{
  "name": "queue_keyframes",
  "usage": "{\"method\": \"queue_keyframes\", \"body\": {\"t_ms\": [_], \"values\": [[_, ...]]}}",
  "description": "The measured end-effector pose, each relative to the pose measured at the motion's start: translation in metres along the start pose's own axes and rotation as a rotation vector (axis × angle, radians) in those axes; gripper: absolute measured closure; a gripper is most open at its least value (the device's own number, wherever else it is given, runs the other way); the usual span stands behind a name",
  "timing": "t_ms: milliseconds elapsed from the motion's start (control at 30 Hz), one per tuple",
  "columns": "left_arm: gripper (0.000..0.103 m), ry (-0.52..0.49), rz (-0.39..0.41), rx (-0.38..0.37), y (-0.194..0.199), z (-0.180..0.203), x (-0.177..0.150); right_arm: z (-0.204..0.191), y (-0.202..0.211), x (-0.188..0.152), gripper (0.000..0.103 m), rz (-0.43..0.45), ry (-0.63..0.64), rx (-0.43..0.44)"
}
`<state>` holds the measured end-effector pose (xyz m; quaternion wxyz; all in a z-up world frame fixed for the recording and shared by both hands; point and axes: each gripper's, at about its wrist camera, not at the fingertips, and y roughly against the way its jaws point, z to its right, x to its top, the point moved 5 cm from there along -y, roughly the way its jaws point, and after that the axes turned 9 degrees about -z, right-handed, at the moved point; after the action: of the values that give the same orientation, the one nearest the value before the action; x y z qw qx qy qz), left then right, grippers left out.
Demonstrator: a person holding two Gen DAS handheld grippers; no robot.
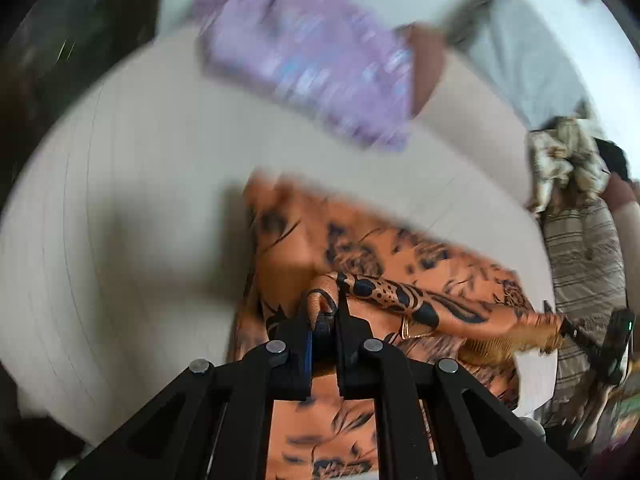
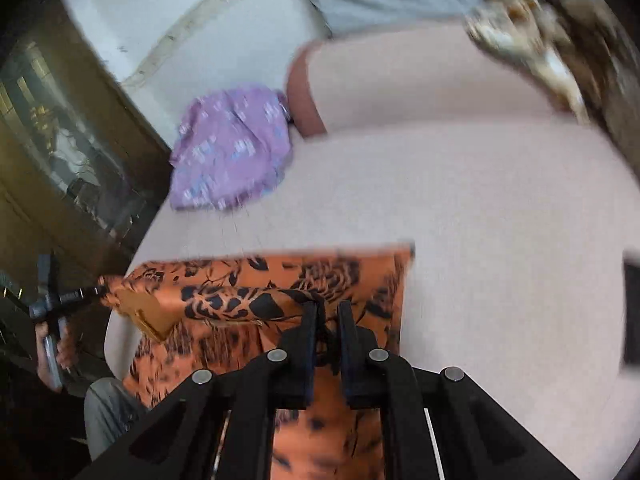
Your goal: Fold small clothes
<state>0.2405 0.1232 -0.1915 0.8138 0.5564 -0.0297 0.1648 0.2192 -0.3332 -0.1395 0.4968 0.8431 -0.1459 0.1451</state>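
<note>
Left wrist view: the left gripper (image 1: 326,312) is clamped on a bunched corner of the orange cloth (image 1: 360,248), its fingers (image 1: 347,320) nearly together with fabric between them. From there the edge of the cloth stretches taut to the right gripper (image 1: 564,326) at the frame's right side, above the rest of the cloth lying on the beige bed (image 1: 140,200). A purple garment (image 1: 304,52) lies farther off, blurred.

Right wrist view: the right gripper (image 2: 326,312) pinches the cloth's (image 2: 352,276) other corner. The raised edge runs left to the left gripper (image 2: 94,292). The purple garment (image 2: 232,148) rests near the bed's (image 2: 480,200) far edge.
</note>
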Motion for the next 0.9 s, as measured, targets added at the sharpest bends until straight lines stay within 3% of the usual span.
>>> {"method": "queue_keyframes", "body": {"t_ms": [100,267,333,433,467,500,533,567,667,767,833,900], "values": [[0.094,0.096,-0.026,0.0,-0.033,-0.022,-0.023,0.017,-0.029,-0.035,0.093,-0.047,-0.121,-0.008],[0.09,0.176,0.003,-0.061,-0.039,-0.032,-0.041,0.033,-0.069,-0.065,0.091,-0.076,-0.262,-0.052],[0.081,0.156,0.012,-0.087,-0.029,-0.023,-0.047,0.027,-0.068,-0.065,0.089,-0.075,-0.264,-0.053],[0.061,0.078,0.033,-0.026,-0.004,-0.009,-0.067,0.023,-0.047,-0.074,0.085,-0.06,-0.3,-0.038],[0.051,0.068,0.045,-0.029,0.003,-0.007,-0.073,0.019,-0.033,-0.081,0.07,-0.04,-0.321,-0.011],[0.047,0.061,0.059,-0.046,0.01,-0.003,-0.081,0.014,-0.027,-0.085,0.037,-0.029,-0.32,-0.004],[0.04,0.069,0.072,-0.073,0.016,-0.001,-0.09,0.01,-0.018,-0.091,0.026,-0.006,-0.321,-0.007],[0.035,0.103,0.071,-0.098,0.02,0.002,-0.099,0.003,-0.005,-0.1,0.023,0.041,-0.318,-0.001],[0.035,0.178,0.022,-0.186,0.012,0.017,-0.119,-0.017,-0.002,-0.108,0.023,0.052,-0.285,0.074],[0.035,0.191,-0.029,-0.255,-0.01,0.037,-0.11,-0.028,-0.035,-0.107,0.023,-0.001,-0.345,0.183],[0.035,0.219,-0.046,-0.248,-0.03,0.039,-0.096,-0.025,-0.068,-0.093,0.023,-0.054,-0.381,0.214],[0.035,0.246,-0.056,-0.18,-0.046,0.033,-0.088,-0.016,-0.091,-0.085,0.025,-0.074,-0.424,0.195]]}}
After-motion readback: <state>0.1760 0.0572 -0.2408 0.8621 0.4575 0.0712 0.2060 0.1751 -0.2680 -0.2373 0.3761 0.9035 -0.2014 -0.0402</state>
